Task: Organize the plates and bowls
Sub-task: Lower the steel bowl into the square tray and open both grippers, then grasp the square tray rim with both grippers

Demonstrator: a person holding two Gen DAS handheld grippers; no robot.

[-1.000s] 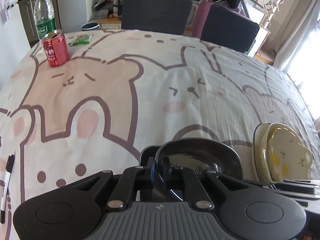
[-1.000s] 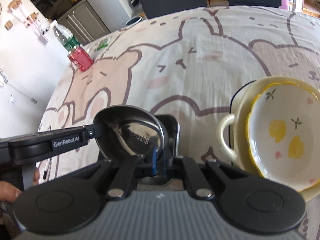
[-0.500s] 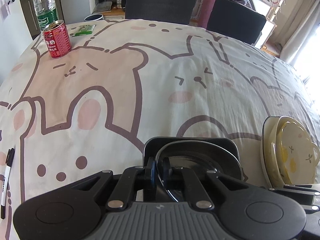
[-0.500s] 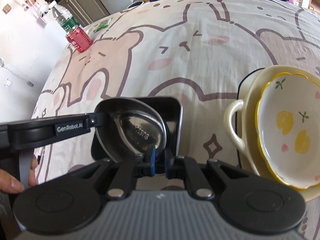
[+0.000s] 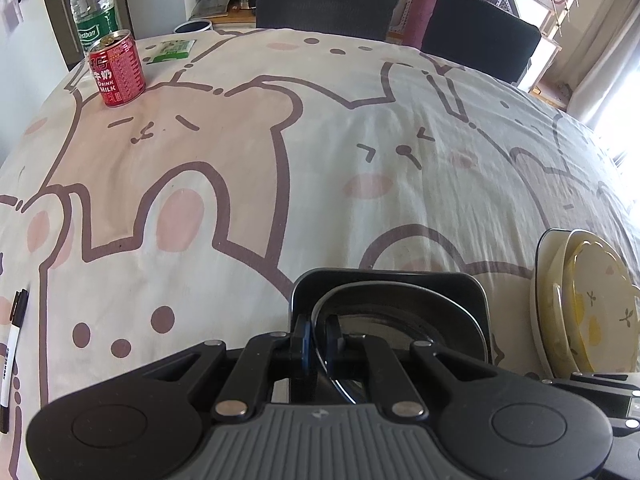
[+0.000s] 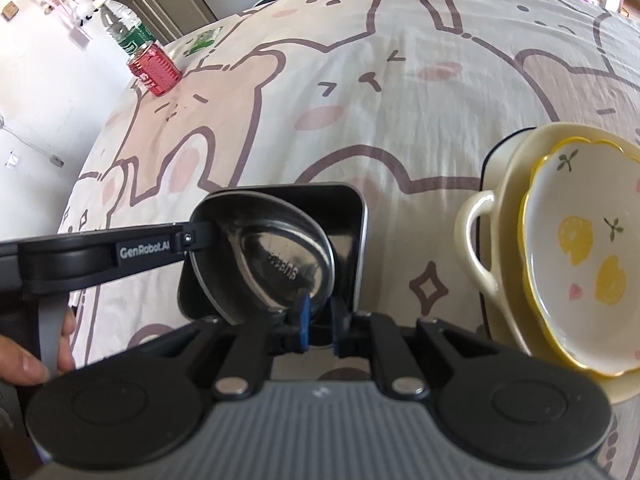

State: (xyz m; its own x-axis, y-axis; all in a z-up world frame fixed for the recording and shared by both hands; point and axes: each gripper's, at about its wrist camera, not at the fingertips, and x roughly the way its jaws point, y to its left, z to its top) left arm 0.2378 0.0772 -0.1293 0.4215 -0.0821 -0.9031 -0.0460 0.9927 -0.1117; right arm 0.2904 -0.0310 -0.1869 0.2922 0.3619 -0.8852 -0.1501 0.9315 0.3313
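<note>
Over the black square tray (image 6: 348,216), near the table's front edge, a steel bowl (image 6: 276,264) sits tilted, its stamped base lettering too blurred to read. Both grippers clamp its rim: the left gripper (image 5: 317,338) has its fingers nearly closed on the near-left edge, and the right gripper (image 6: 318,320) pinches the edge nearest its camera. The left unit's side reads "GenRobot.AI" in the right wrist view. Just right of the tray, a yellow-rimmed lemon-print dish (image 6: 580,256) is nested in a cream handled dish (image 6: 476,236). Far off on the bear-print cloth (image 5: 320,140) stand a red can (image 5: 117,74) marked "DRINK MILK" and a green-labelled water bottle (image 5: 94,8). A marker (image 5: 10,360) lies at the left edge.
</note>
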